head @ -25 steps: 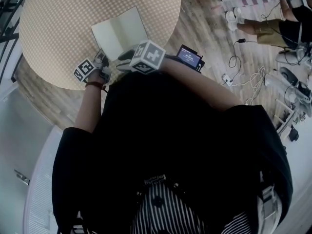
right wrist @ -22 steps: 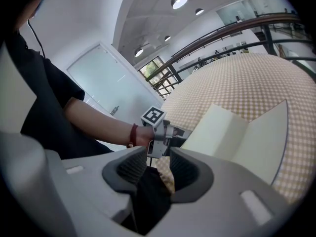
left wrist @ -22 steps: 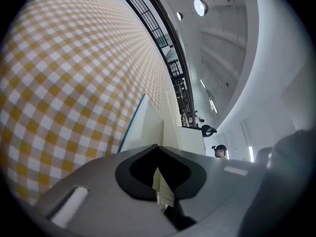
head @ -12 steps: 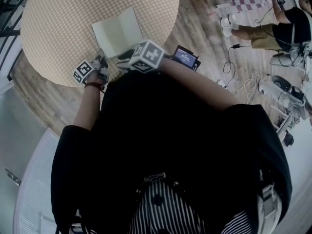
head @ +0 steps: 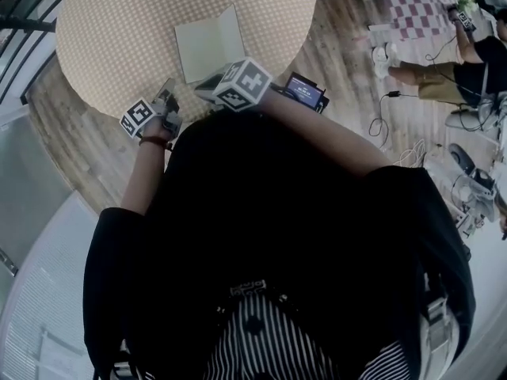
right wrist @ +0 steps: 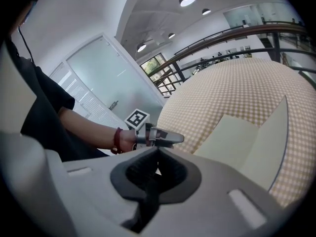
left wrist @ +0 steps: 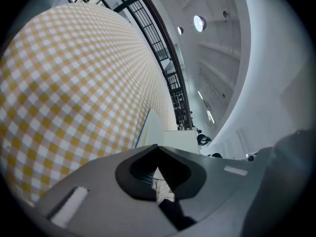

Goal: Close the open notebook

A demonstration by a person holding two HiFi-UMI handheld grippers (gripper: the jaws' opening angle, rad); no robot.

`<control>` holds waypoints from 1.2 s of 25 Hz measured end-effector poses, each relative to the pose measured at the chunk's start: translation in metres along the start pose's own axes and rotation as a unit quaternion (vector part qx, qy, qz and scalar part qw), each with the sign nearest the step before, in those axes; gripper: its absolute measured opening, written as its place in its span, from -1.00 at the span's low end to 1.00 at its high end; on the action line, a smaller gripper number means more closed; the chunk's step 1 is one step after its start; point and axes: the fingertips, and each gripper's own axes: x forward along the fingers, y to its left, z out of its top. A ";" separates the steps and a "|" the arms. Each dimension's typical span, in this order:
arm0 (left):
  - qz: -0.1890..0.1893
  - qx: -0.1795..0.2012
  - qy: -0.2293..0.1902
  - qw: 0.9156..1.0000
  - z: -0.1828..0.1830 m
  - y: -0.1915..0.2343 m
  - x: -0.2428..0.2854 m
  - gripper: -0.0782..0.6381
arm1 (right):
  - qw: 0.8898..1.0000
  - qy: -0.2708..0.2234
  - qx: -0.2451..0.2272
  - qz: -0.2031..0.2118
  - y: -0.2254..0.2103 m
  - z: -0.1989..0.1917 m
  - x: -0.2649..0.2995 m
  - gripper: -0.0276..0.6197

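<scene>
The right gripper [right wrist: 158,151] is clenched with nothing between its jaws, which have just been closing. It hangs over the near edge of the checked table [head: 119,38], just beside the notebook [head: 208,42], which lies open there with one leaf seemingly tilted up. The left gripper [left wrist: 157,146] is likewise clenched and empty at the table's rim; a second ago its tips were close to the notebook's near corner, and it has since drawn back from it

Pale cream notebook [head: 210,42], yellow-and-white checked tablecloth [head: 119,30]
</scene>
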 end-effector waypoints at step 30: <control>-0.027 0.562 -0.089 0.822 0.020 -0.307 -0.026 -0.81 | 0.939 -0.239 -0.105 -0.224 -0.008 0.096 -0.133 -0.91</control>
